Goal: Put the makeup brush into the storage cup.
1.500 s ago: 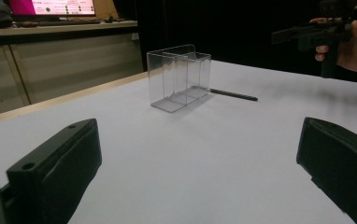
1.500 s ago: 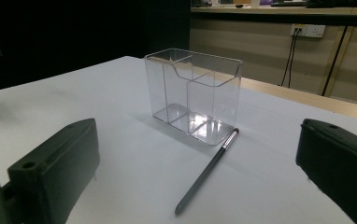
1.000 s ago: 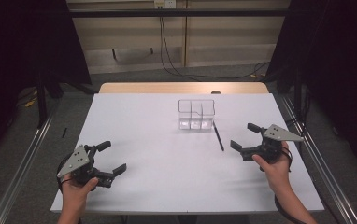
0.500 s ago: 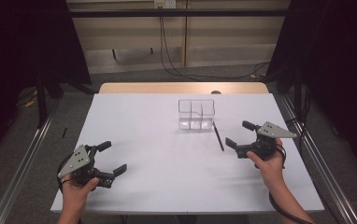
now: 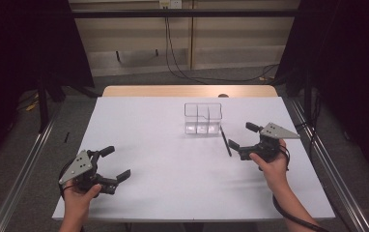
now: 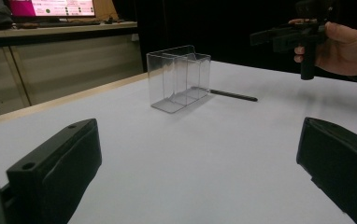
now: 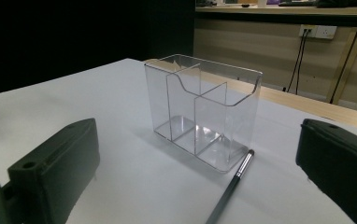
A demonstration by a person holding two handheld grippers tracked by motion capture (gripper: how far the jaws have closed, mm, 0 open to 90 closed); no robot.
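Room dim; dark surroundings on both sides in the high view, brightest area being the white table [image 5: 173, 159], evenly lit from above. Soft, faint shadows are cast under the left gripper [image 5: 112, 164] and right gripper [image 5: 240, 136]. Mild glare is seen on the clear organizer [image 7: 202, 109], with pale reflections along its walls and a weak shadow thrown toward the camera in the right gripper view. The high view is slightly soft, low in detail. In both gripper views the near jaws are blurred and out of focus, and edges are stretched by wide-angle distortion. A monitor [image 6: 50, 7] glows bright, overexposed. The pen [image 7: 230, 186] is moderately sharp.
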